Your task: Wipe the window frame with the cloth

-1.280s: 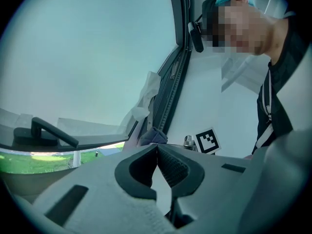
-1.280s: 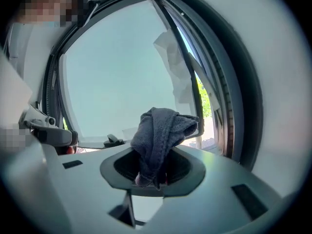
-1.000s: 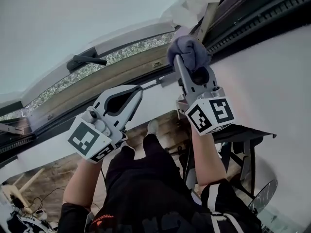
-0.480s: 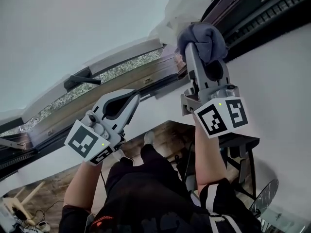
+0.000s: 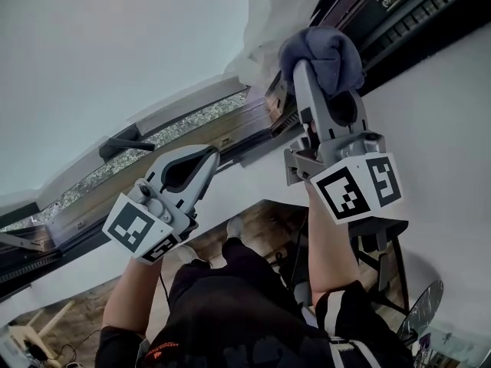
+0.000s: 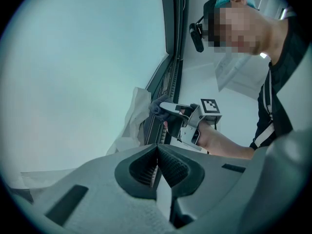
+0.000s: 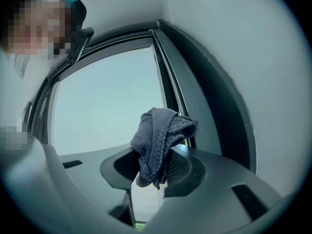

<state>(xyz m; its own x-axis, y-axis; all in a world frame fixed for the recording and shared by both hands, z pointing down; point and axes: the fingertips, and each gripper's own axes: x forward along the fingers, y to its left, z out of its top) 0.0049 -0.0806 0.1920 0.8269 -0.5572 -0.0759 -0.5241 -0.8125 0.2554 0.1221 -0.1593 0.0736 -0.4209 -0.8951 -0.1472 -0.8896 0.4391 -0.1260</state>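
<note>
A grey-blue cloth (image 5: 334, 50) is bunched in the jaws of my right gripper (image 5: 313, 66), which is shut on it. The cloth is pressed against the dark window frame (image 5: 406, 23) near its upper corner. In the right gripper view the cloth (image 7: 160, 139) hangs out of the gripper (image 7: 157, 156), with the frame's dark upright (image 7: 197, 99) just behind it. My left gripper (image 5: 202, 158) is shut and empty, held lower left in front of the sill. In the left gripper view its jaws (image 6: 157, 148) are together, and the cloth (image 6: 156, 105) shows ahead at the frame (image 6: 171, 52).
A crumpled white sheet (image 5: 270, 12) hangs at the frame corner beside the cloth. A black window handle (image 5: 124, 147) sits on the lower sash. Below are the person's legs, a wooden floor (image 5: 253, 198), a black stand (image 5: 383, 240) and a fan (image 5: 423, 305).
My right gripper has carried the cloth up and to the right along the frame, toward the corner. The left gripper has stayed shut and has hardly shifted.
</note>
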